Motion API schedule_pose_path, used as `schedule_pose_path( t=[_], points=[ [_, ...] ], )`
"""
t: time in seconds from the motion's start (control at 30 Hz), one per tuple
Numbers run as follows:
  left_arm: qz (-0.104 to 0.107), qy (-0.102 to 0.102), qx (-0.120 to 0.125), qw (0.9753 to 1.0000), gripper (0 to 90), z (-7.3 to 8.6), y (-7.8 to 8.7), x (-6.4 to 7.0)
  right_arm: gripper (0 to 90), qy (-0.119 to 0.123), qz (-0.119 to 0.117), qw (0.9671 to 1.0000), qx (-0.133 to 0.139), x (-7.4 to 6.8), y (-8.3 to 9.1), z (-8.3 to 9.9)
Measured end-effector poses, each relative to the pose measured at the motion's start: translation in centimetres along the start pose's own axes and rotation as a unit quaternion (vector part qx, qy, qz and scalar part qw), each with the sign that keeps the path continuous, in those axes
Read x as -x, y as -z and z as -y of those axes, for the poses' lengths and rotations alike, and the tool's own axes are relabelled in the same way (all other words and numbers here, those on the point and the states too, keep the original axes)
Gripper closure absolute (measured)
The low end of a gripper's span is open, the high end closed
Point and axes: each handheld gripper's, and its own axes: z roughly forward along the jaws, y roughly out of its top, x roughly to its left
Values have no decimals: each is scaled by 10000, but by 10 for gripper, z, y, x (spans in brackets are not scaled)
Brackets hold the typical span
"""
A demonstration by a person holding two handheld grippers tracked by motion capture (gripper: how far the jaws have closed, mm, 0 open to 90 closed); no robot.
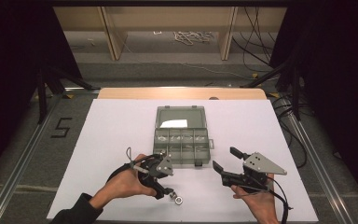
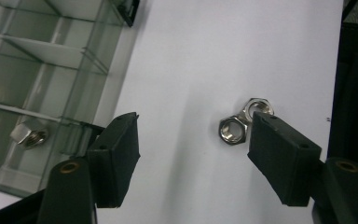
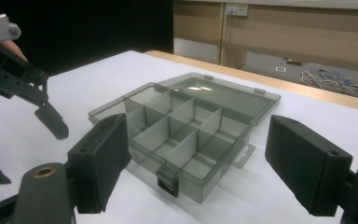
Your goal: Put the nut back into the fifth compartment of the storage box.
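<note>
Nearest the person: two hex nuts (image 2: 242, 122), touching each other, on white sheet (image 1: 121, 126) just short of the organiser box's (image 1: 182, 135) front-left corner. Left gripper (image 2: 193, 149) over them, pointing down, jaws wide apart, empty; nuts just inside one jaw, nearly touching it, other jaw nr box wall. Right gripper (image 1: 223, 161) off box's front-right corner, jaws wide, empty, aimed at box front. Box open, clear lid (image 1: 180, 117) flat behind it, dividers inside. One more nut (image 2: 29, 135) in a compartment by box's near wall. Paper slip (image 1: 174, 124) at lid.
</note>
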Motion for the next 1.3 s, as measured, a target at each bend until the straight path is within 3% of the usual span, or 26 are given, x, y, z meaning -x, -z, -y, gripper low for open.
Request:
schedule_pose_path(
  t=[0.37, 0.53, 0.6, 0.67, 0.87, 1.03, 1.3],
  points=[
    [225, -258, -230, 9991, 335, 0, -18, 10, 222, -8, -19, 10000, 85, 0, -2, 1],
    [293, -376, -318, 9984, 348, 1, -25, 13, 223, 23, -6, 10000, -47, 0, 0, 0],
    [329, -316, -299, 9985, 357, 2, -27, 15, 223, 24, -7, 10000, -40, 0, 0, 0],
    [338, -424, -313, 9980, 376, 2, -29, 13, 223, 24, -8, 10000, -51, 0, 0, 0],
    [360, -411, -378, 9978, 411, 5, -34, 13, 225, 28, -25, 10000, 40, 0, -2, 1],
    [411, -667, -402, 9961, 463, 6, -36, 13, 229, 29, -27, 10000, 41, 0, -2, 1],
    [415, -655, -392, 9962, 517, 6, -36, 11, 233, 27, -30, 10000, 27, -1, -2, 1]
  ],
)
